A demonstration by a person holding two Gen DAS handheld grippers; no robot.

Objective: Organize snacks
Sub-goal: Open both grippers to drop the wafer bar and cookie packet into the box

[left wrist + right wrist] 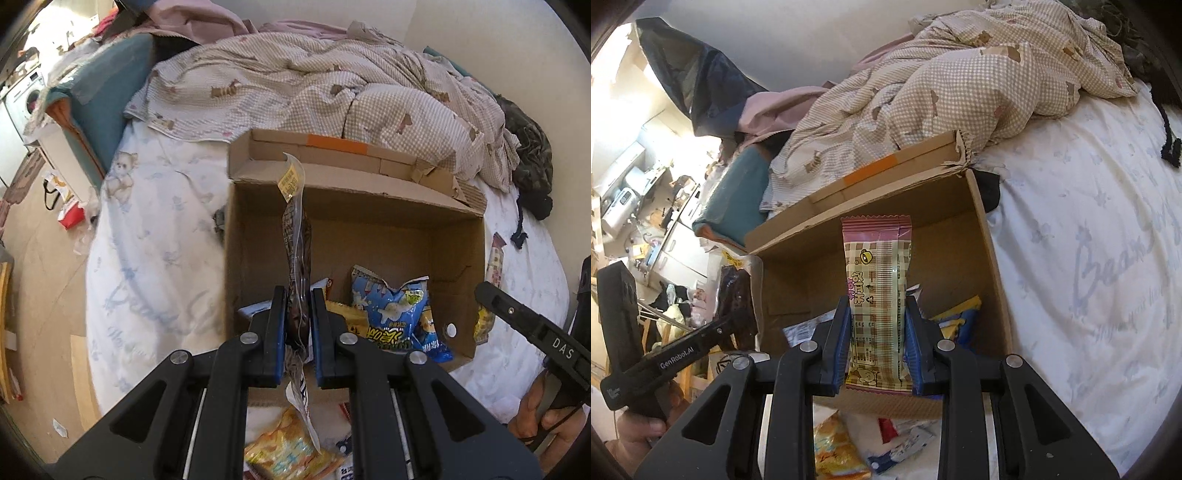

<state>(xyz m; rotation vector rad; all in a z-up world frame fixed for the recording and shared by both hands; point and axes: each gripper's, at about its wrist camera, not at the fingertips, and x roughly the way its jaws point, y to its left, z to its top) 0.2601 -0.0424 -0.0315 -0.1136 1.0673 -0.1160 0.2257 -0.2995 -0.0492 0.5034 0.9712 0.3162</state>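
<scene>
An open cardboard box [458, 236] [993, 266] stands on the bed. My left gripper [298, 295] is shut on a dark clear-wrapped snack packet [295, 236], held edge-on above the box's near left part. The same packet [737, 295] shows at the left in the right wrist view, in the left gripper [738, 317]. My right gripper [877, 306] is shut on a pink and cream checked snack bar [877, 295], upright over the box's near edge. Its black body [532, 328] enters the left wrist view at the right. A blue popcorn bag [395, 306] and yellow packets [349, 314] lie inside the box.
Loose snacks lie on the white sheet [155, 266] in front of the box, among them an orange-yellow bag [284, 450] [834, 450]. A rumpled checked duvet [314, 88] is heaped behind the box. The floor [40, 258] with a red item drops off left of the bed.
</scene>
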